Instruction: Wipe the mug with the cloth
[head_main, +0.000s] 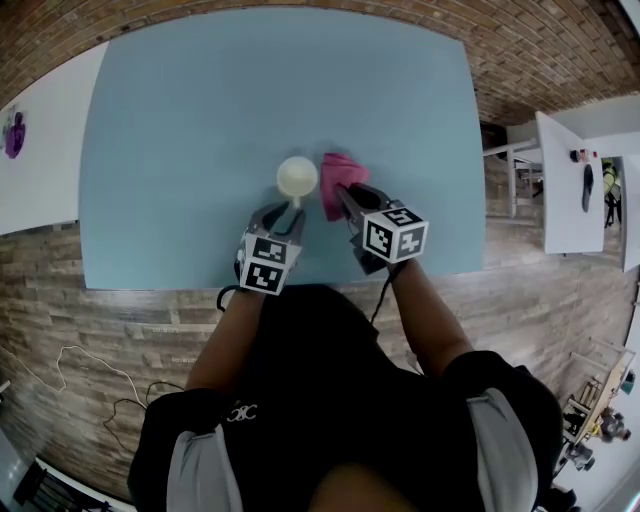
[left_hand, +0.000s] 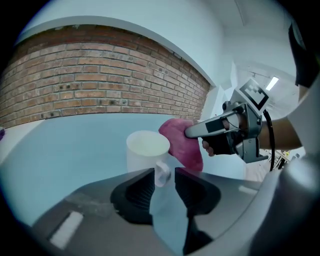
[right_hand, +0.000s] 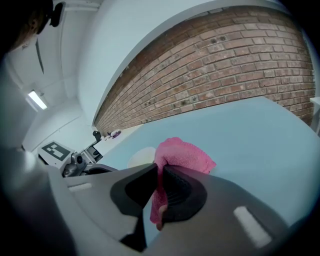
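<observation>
**Left gripper view: mug handle sits unclamped between the jaws**

From where I stand, the white mug (left_hand: 146, 152) is upright on the blue table (head_main: 200, 120), just in front of the person. The left gripper (left_hand: 164, 186) has its jaws apart, with the mug's handle (left_hand: 162, 172) between the tips and, as far as I can see, not pinched. The right gripper (right_hand: 159, 186) is clamped on the pink cloth (right_hand: 182, 155), which hangs right beside the mug.

My worry is that nothing is steadying the mug. A firm push from the cloth could slide it or tip it over. If the left jaws close off-centre, they could knock the handle sideways.

The mug and cloth carry no lettering. The marker cubes (head_main: 395, 235) show only black-and-white squares. A small white mark on the person's shirt (head_main: 241, 411) is too small to read.
</observation>
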